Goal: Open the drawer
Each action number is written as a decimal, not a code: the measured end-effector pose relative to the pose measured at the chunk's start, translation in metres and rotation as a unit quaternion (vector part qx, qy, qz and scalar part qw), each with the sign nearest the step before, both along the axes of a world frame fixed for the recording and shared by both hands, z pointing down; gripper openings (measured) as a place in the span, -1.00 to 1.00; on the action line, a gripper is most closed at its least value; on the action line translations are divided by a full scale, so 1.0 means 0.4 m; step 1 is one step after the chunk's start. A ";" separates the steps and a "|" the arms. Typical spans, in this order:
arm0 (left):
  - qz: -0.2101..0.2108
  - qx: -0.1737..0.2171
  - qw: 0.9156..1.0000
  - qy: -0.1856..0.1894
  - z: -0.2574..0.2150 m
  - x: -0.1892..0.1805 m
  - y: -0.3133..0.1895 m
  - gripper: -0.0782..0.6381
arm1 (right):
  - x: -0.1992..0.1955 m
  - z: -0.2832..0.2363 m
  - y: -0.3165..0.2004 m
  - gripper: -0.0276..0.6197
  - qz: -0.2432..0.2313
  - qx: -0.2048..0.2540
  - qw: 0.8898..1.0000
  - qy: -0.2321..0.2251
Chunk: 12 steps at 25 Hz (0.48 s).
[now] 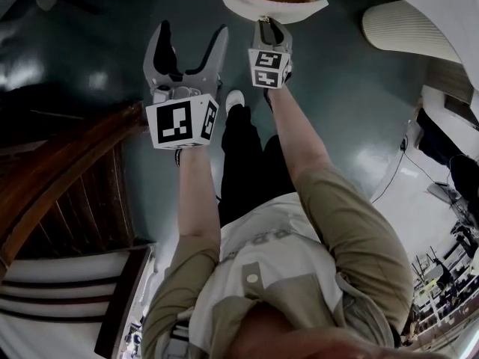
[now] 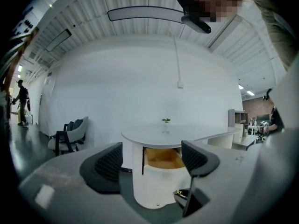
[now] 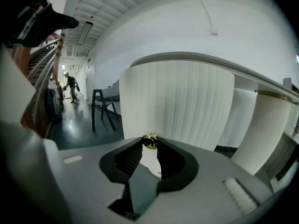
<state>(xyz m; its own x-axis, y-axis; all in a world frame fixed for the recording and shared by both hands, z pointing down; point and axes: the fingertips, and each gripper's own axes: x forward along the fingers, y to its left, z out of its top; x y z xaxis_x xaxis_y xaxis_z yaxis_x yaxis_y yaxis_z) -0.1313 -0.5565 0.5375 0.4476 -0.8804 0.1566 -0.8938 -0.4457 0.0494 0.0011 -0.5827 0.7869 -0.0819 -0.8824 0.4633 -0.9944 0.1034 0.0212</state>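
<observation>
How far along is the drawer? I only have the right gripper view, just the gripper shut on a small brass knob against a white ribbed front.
Observer: The drawer is pulled out from under the round tabletop; its wooden inside shows.
Operator: Good, the knob is gripped. Where is the left gripper?
Observer: The left gripper is open and empty, in the air beside the right gripper, off the drawer.
Operator: Anything on top?
Observer: A small green plant stands on the tabletop.
</observation>
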 end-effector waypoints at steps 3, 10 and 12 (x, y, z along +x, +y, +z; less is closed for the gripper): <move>-0.002 0.003 1.000 -0.002 -0.008 -0.006 0.010 0.34 | -0.005 0.000 0.013 -0.60 0.002 -0.002 1.000 -0.003; -0.005 0.005 1.000 -0.008 -0.008 -0.029 0.021 0.34 | -0.019 0.002 0.032 -0.60 0.004 -0.006 1.000 -0.003; -0.007 0.005 1.000 -0.006 -0.011 -0.027 0.024 0.34 | -0.017 -0.003 0.035 -0.60 0.002 -0.003 1.000 -0.003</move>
